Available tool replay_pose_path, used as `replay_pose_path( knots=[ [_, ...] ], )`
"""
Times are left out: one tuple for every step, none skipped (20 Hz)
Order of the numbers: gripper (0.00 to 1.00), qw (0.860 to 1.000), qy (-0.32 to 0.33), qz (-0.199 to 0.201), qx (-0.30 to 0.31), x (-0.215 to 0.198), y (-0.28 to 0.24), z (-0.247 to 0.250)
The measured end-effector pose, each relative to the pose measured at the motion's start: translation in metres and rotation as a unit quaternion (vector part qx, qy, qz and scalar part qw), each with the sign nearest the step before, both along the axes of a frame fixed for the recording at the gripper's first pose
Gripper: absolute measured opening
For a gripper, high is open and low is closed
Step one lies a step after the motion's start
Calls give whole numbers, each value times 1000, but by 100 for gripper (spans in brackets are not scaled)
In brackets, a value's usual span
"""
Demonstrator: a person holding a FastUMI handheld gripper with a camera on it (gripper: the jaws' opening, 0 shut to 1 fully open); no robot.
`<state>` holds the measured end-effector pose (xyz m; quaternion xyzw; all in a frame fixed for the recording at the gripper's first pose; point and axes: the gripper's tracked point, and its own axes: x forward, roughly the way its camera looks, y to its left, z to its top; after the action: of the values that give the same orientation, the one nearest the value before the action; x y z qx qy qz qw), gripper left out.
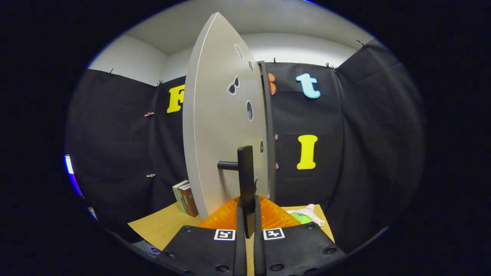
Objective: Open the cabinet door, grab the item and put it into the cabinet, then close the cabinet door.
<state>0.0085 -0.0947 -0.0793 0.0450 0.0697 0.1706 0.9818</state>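
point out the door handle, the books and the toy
handle [245,172]: gripper view, its upright bar between the tool's fingers
books [185,198]: gripper view, spines
toy [307,212]: gripper view, pale body

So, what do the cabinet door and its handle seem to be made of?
The cabinet door looks like a painted or laminated board, light grey and matte: flat, even colour, no grain, soft sheen. The handle looks like black metal, possibly plastic: a dark matte bar on a round post. The gripper has its fingers closed on that bar.

Dim booth, overhead light (fisheye-bent edges)
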Motion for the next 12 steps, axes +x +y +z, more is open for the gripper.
replay_pose_path(
  knots=[
    [11, 1000, 1, -10, 0, 0, -6, -1],
    [11, 1000, 2, -14, 5, 0, -8, -1],
    [11, 1000, 10, -8, 14, -3, -7, -3],
    [9, 1000, 16, 3, 25, -8, -3, -3],
    [10, 999, 20, 11, 32, -12, -2, -2],
    [11, 999, 21, 12, 28, -15, -2, -2],
    [11, 1000, 16, 9, 15, -18, -8, -3],
    [10, 1000, 11, 7, 2, -23, -12, -2],
    [10, 1000, 6, 19, 7, -27, -8, 2],
    [6, 999, 5, 38, 25, -35, 1, 8],
    [6, 997, 7, 57, 43, -38, 19, 10],
    [6, 996, 6, 68, 55, -42, 30, 11]
  ],
)
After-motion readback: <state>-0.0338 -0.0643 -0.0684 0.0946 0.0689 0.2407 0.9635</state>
